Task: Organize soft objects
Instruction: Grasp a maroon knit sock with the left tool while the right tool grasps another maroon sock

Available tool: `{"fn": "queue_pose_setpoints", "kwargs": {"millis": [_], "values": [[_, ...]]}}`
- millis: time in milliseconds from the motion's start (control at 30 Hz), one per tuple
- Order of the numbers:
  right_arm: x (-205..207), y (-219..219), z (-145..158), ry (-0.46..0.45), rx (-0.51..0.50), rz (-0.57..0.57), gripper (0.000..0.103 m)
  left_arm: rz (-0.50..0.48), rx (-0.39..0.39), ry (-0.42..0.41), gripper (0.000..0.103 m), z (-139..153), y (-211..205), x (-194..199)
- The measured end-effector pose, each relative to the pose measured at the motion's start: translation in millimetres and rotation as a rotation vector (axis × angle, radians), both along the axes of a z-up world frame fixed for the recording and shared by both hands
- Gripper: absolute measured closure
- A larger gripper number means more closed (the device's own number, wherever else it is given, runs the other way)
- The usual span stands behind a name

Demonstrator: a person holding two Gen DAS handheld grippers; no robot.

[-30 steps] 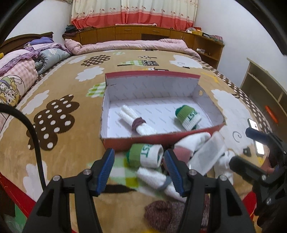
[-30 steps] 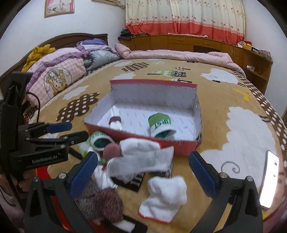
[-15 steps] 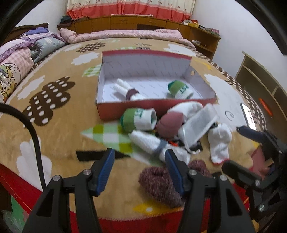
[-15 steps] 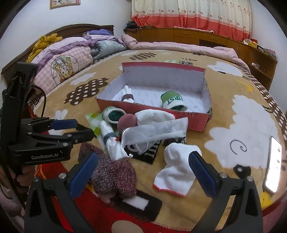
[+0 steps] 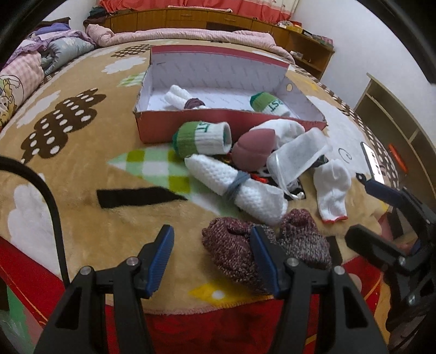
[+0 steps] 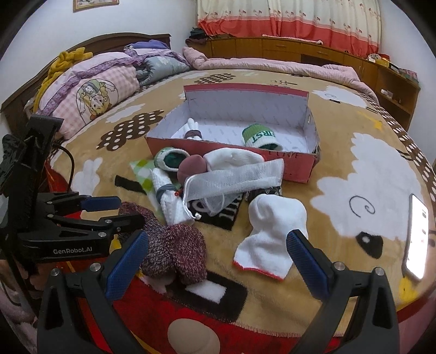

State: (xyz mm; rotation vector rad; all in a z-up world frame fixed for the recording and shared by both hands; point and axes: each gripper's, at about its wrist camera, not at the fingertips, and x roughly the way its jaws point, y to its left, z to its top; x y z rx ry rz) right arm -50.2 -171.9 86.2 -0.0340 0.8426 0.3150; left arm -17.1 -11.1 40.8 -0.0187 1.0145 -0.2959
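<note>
left hand-held gripper [image 5: 212, 256] tilted down, jaws apart, beside maroon socks [image 5: 261, 245]

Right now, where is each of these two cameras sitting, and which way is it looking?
Left wrist: rides the left claw, looks down over socks toward the box; own open fingers show, right claw at the edge.
Right wrist: rides the right claw, same direction; own open fingers show, left claw at the side.
Shared: box, maroon socks, white sock.

Bedroom — white walls [image 6: 152, 24], red-bordered curtains [image 6: 286, 24], long wooden cabinet [image 6: 299, 54], dark headboard [image 6: 109, 43], bed [image 6: 354, 152] with patterned tan blanket.
</note>
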Motion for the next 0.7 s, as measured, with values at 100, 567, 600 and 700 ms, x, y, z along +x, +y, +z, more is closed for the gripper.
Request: {"fn": "queue_pose_setpoints", "kwargs": {"millis": [100,567,600,700], "values": [[0,0,-2,0.008,0.0,0.002,0.0,-0.007,-0.014,0.005,0.041,-1,0,-1],[-3,7,-6,0.035,-0.001,0.027,0.001,-0.043,-0.052,-0.024,0.088,5,-2,-5],[-4,8,-6,0.036,-0.001,0.03,0.001,-0.031,-0.052,-0.031,0.088,7,1,-5],[-4,13,-6,0.039,0.002,0.045,0.001,0.006,-0.046,-0.053,0.088,13,11,-5]]}}
